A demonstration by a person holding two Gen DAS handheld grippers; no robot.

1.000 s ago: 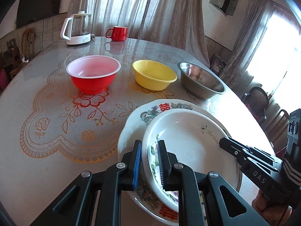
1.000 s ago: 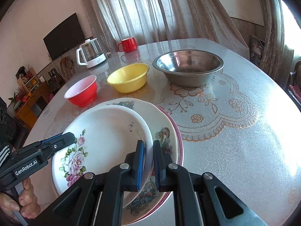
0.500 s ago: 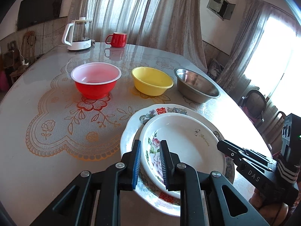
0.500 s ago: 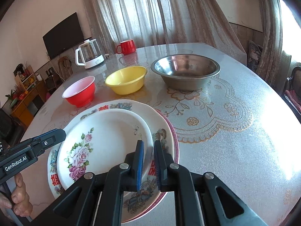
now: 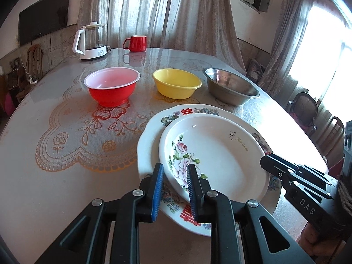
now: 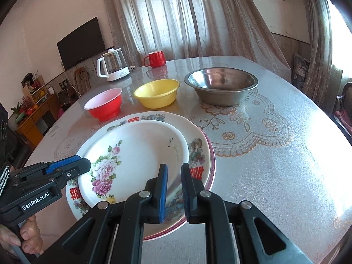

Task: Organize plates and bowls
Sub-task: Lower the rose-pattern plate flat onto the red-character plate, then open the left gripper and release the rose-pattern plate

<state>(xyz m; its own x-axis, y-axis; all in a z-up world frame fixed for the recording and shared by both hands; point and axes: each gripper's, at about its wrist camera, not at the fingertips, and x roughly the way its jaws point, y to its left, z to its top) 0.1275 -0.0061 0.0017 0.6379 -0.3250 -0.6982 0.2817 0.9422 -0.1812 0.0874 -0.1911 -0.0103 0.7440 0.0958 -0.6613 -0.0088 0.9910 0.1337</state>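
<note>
My left gripper (image 5: 173,189) stood slightly spread astride the rose plate's (image 5: 215,154) near rim, not pinching; my right gripper (image 6: 175,189) was opening beside its other edge, letting it nest on the plate stack (image 6: 198,151), bowls beyond

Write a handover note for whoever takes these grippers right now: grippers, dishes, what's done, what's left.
Left gripper: open, astride the rose plate's near rim.
Right gripper: jaws opening, the stack's rim between them, not pinched.
Done: rose plate sits on the red-lettered plate; a pink-rimmed plate lies under both.
Red bowl, yellow bowl, steel bowl stand apart in a row behind.
Left: probably nest the bowls.
</note>
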